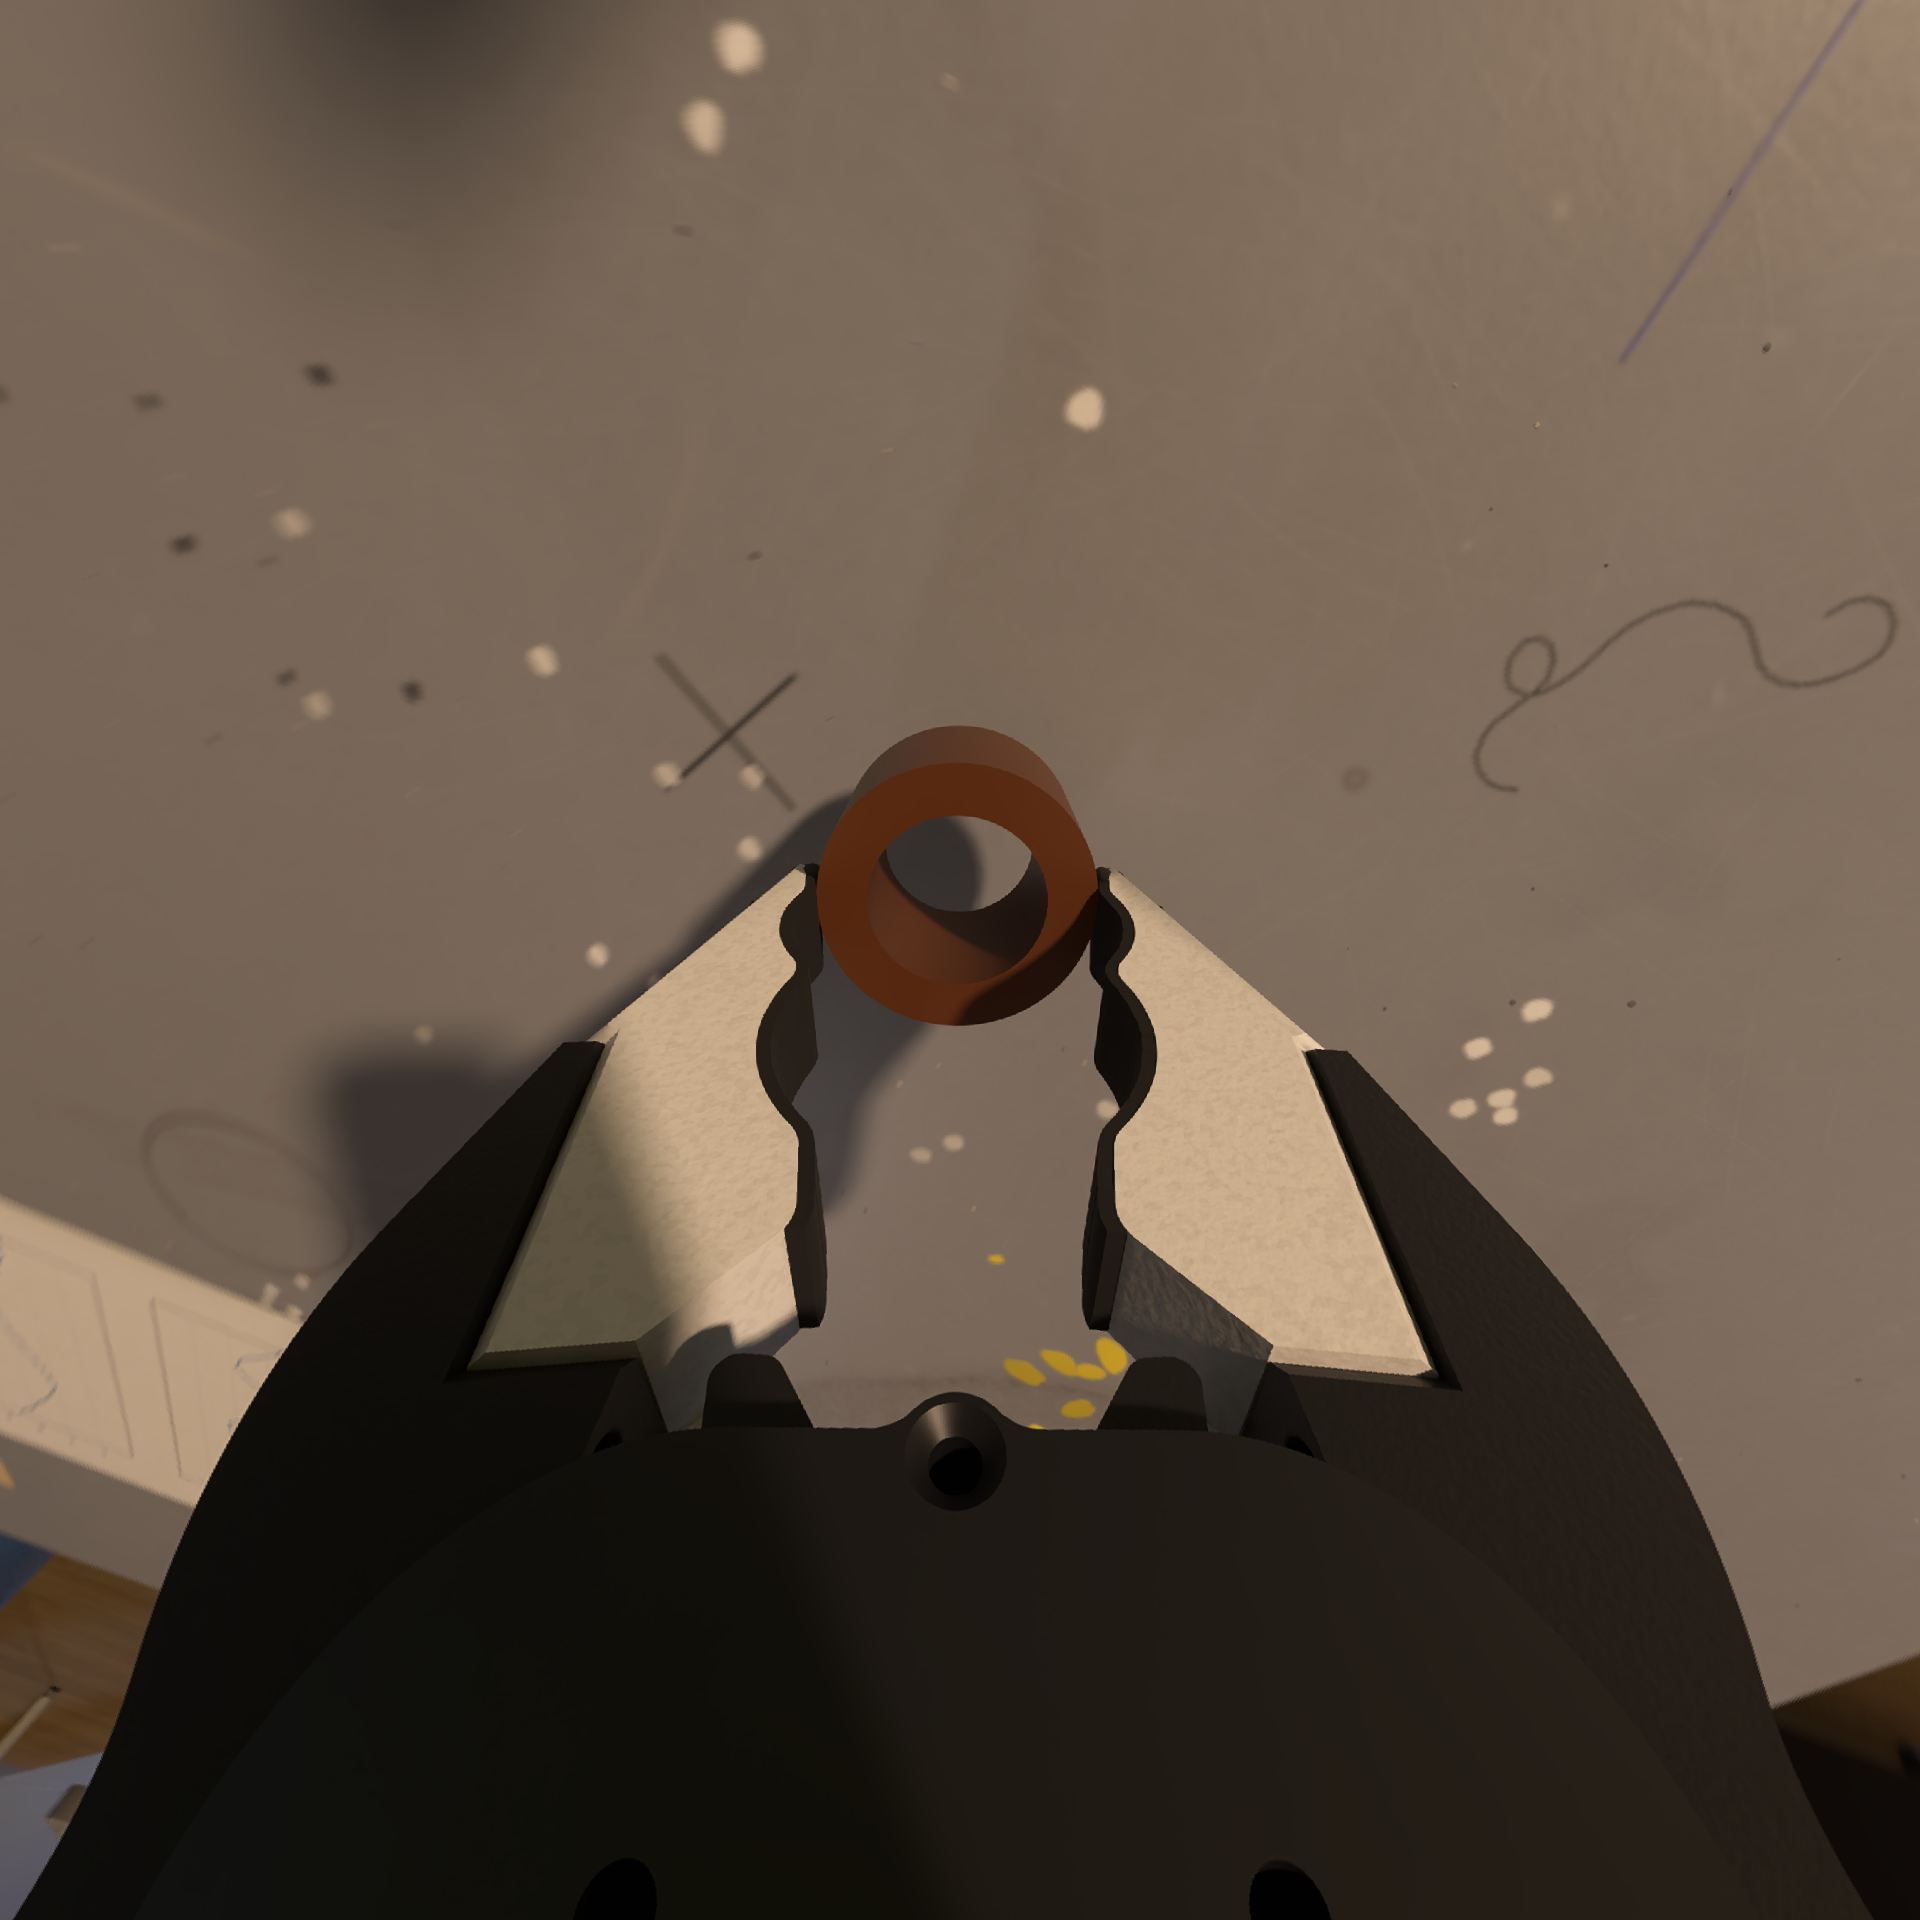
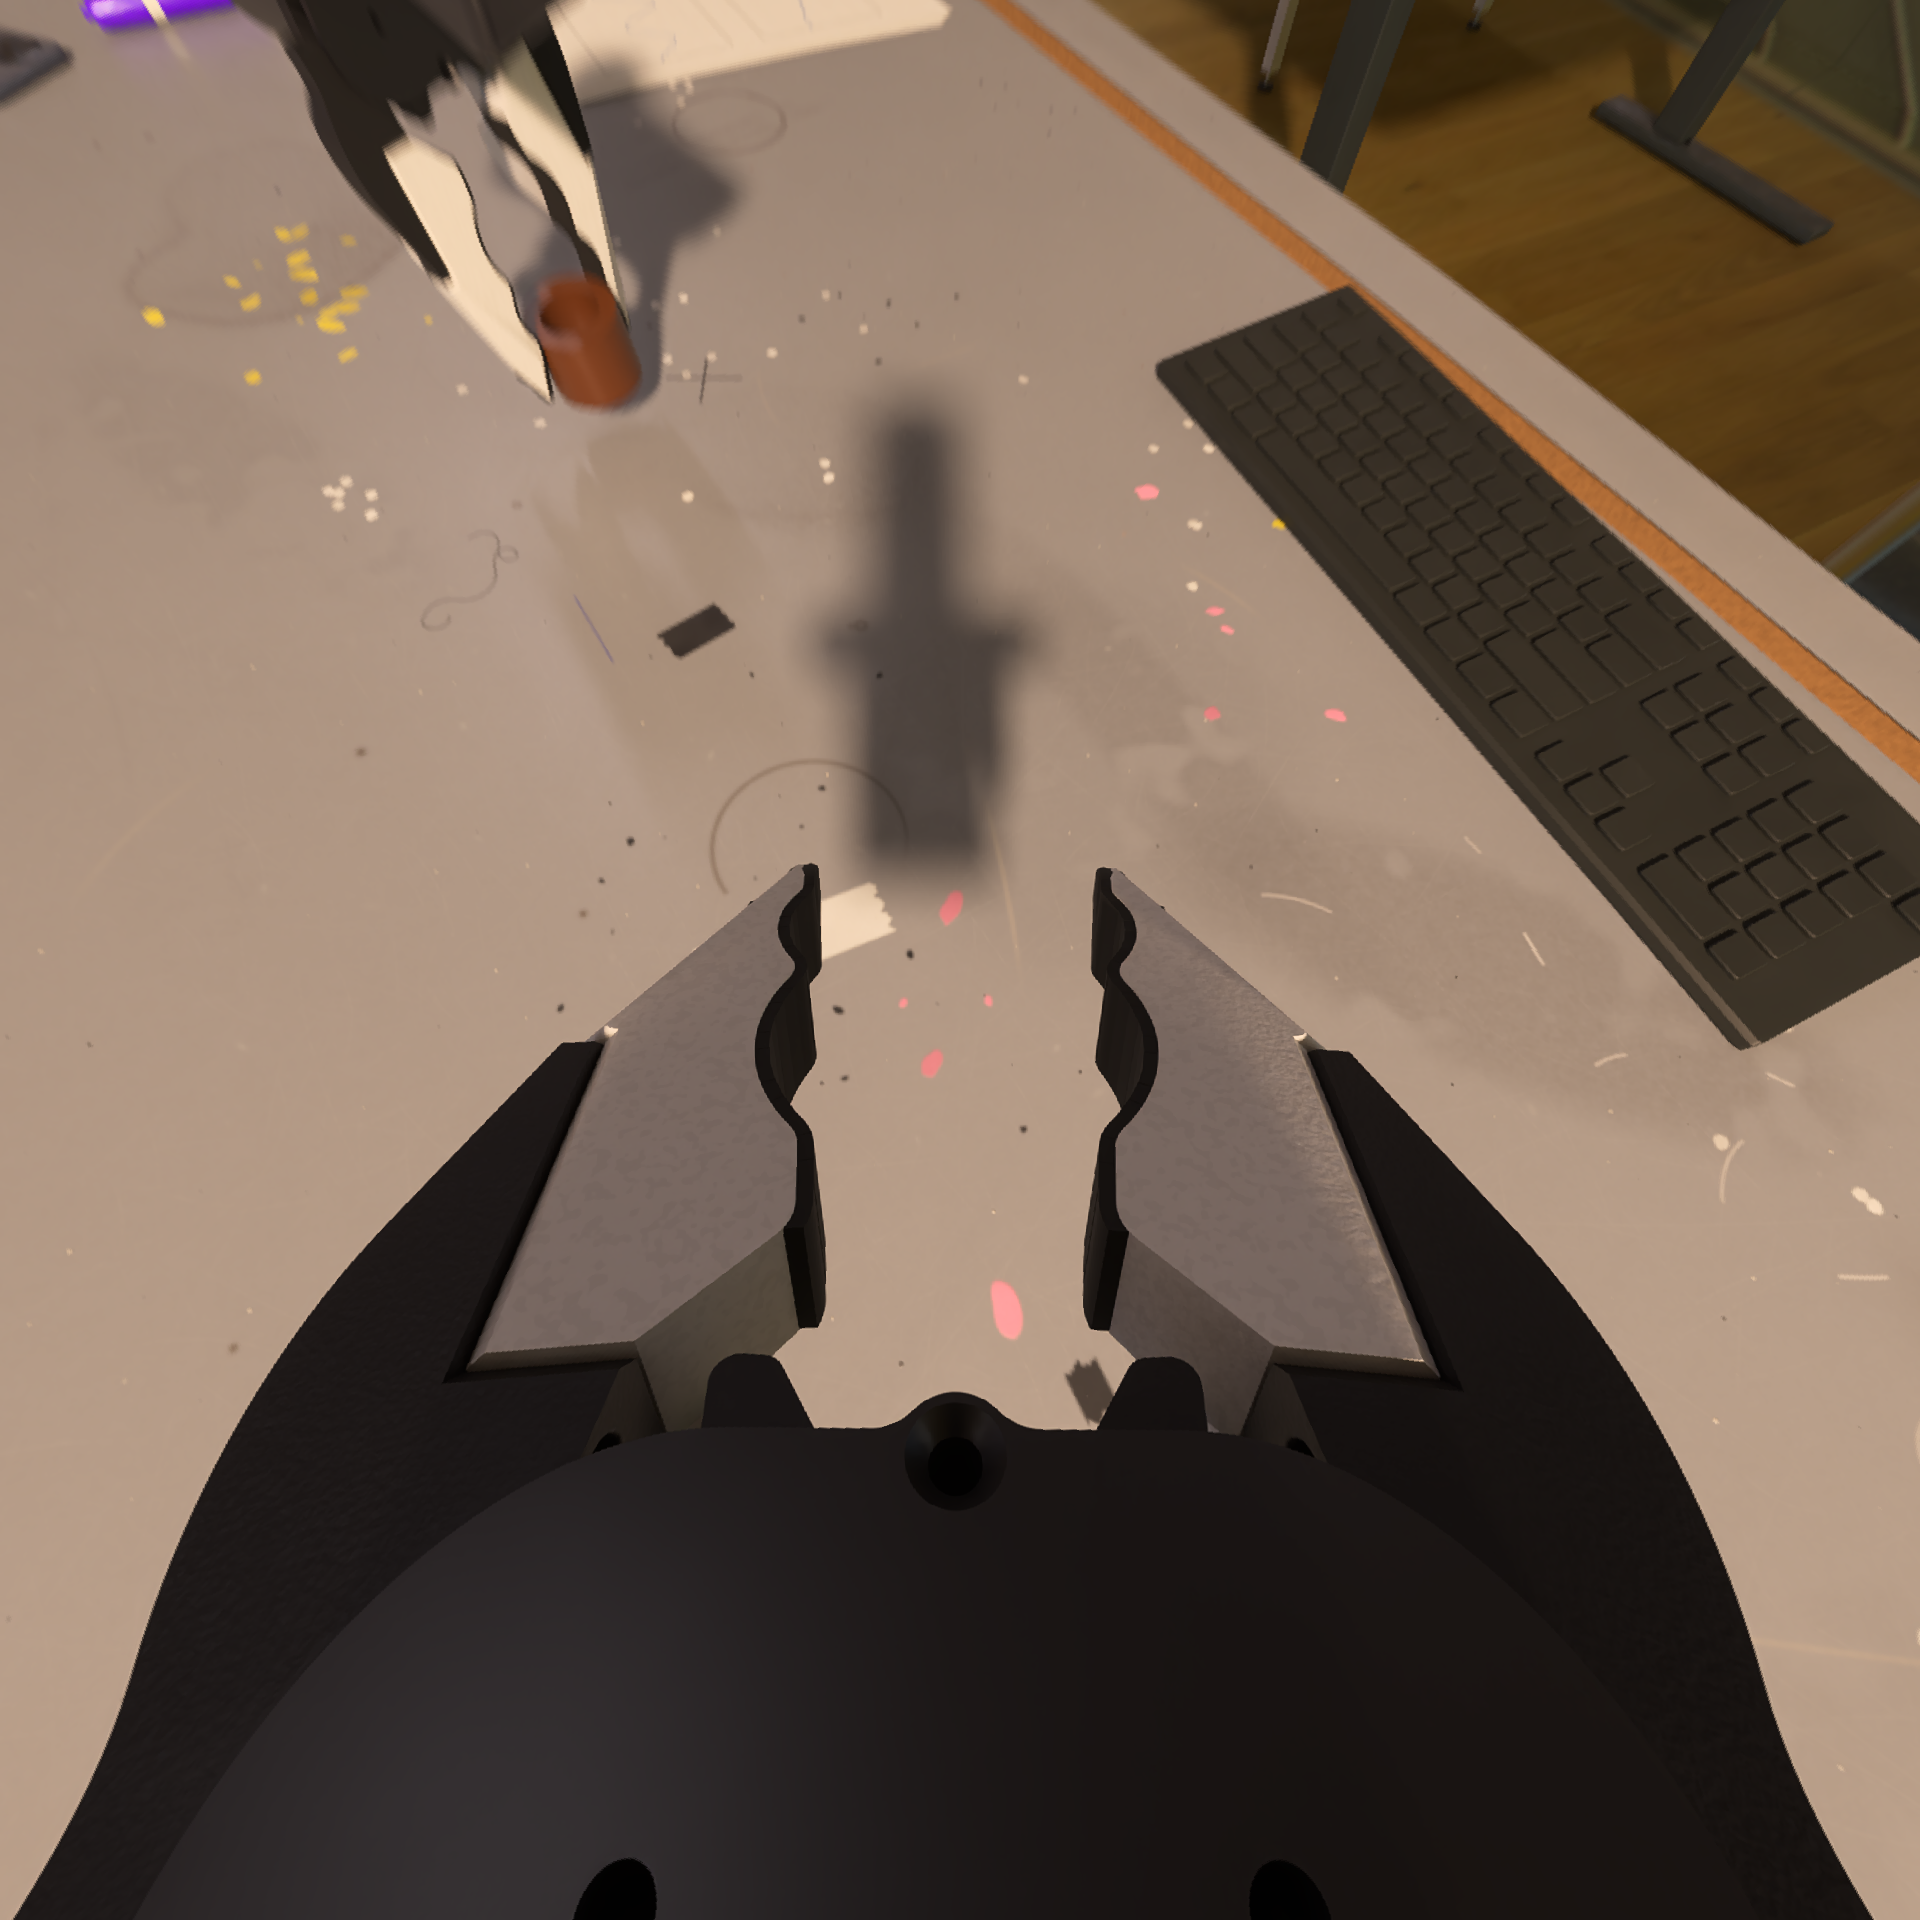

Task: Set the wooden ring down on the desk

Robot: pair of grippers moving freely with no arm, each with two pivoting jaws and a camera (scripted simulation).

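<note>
The wooden ring (image 1: 956, 883) is a short brown tube. It sits between the fingertips of my left gripper (image 1: 956, 879), which is shut on it, with its hole facing the camera. Its shadow falls on the grey desk (image 1: 1247, 520) to the lower left, so it hangs a little above the surface. In the right wrist view the left gripper (image 2: 571, 327) points down at the far left with the ring (image 2: 594, 358) low over the desk. My right gripper (image 2: 956, 883) is open and empty above the desk (image 2: 312, 831), well short of the ring.
A black keyboard (image 2: 1558, 644) lies along the desk's right side by the orange edge strip (image 2: 1455, 343). White paper (image 2: 748, 31) and a purple object (image 2: 145, 10) lie at the far end. White paper also shows in the left wrist view (image 1: 104, 1340). Paint specks dot the desk.
</note>
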